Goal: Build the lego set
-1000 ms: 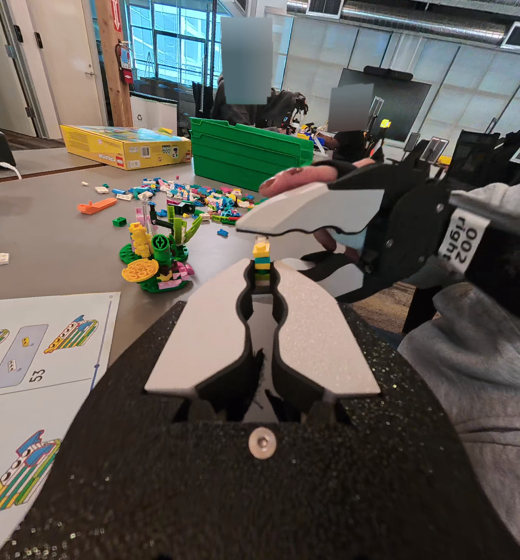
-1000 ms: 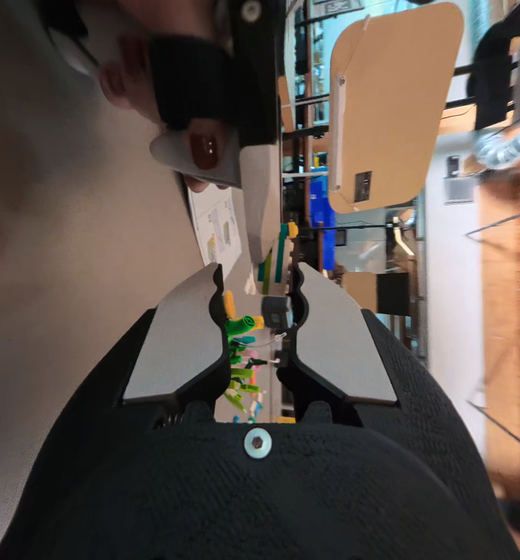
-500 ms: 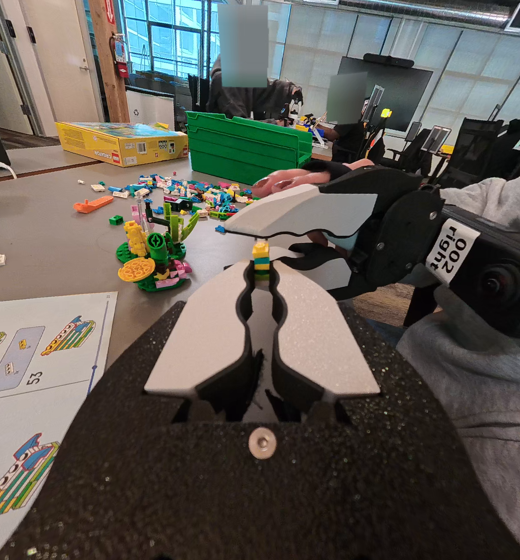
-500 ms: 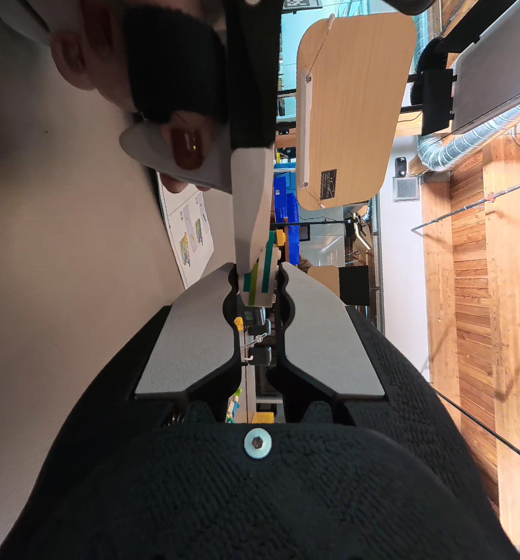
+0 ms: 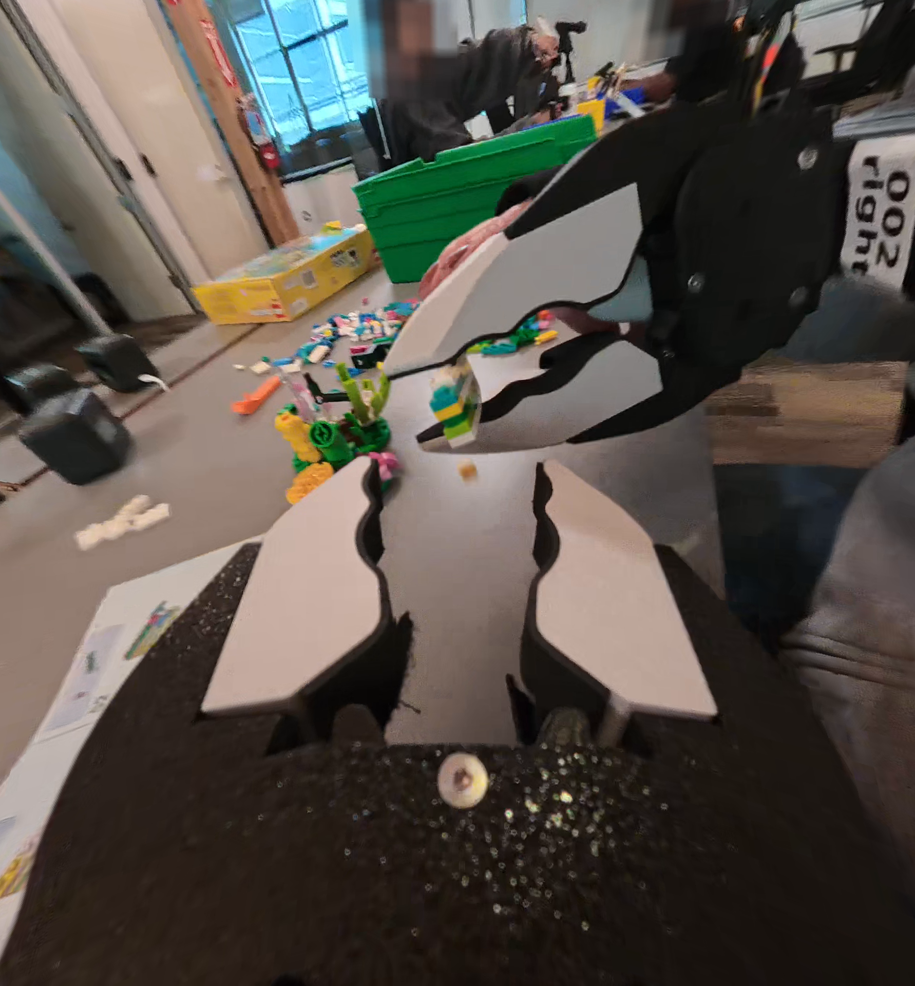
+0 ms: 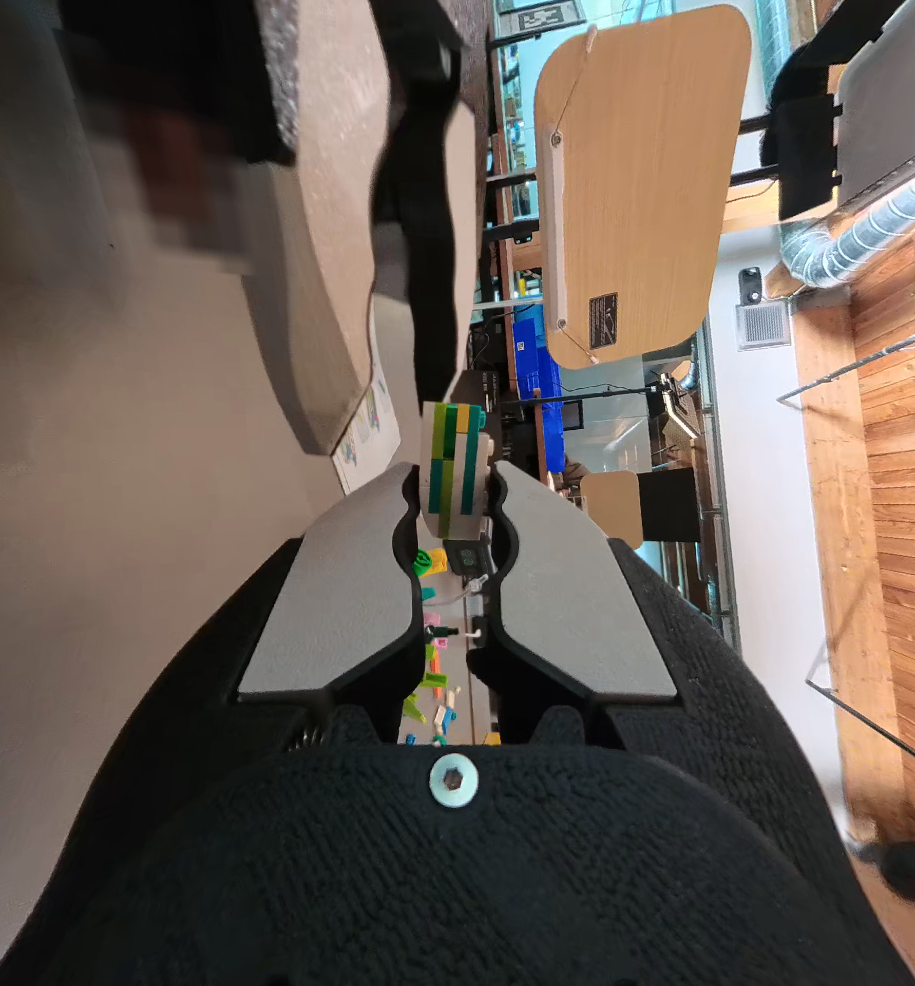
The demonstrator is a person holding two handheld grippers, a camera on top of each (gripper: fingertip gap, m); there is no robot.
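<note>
My right gripper (image 6: 454,475) is shut on a small striped lego stack (image 6: 452,469) of white, teal, lime, green and yellow plates, with both pads pressed on its flat sides. The left wrist view shows the same stack (image 5: 452,405) between the right gripper's fingertips (image 5: 418,403), held above the table. My left gripper (image 5: 455,475) is wide open and empty, just below and in front of the stack. One of its fingers (image 6: 327,320) shows in the right wrist view. A small blurred yellowish piece (image 5: 467,470) sits between the two grippers; whether it rests on the table is unclear.
A green and yellow plant-like lego build (image 5: 338,432) stands on the grey table (image 5: 204,469) left of the grippers. Behind it are loose bricks (image 5: 359,331), an orange piece (image 5: 255,397), a yellow box (image 5: 284,283) and a green bin (image 5: 471,197). An instruction sheet (image 5: 98,667) lies at the left. Left and right tips are no more than a few centimetres apart.
My right gripper closed on the stack while the left still held it. The left gripper has now opened, let go of the stack and drawn back. A small yellowish piece now shows below the stack.
</note>
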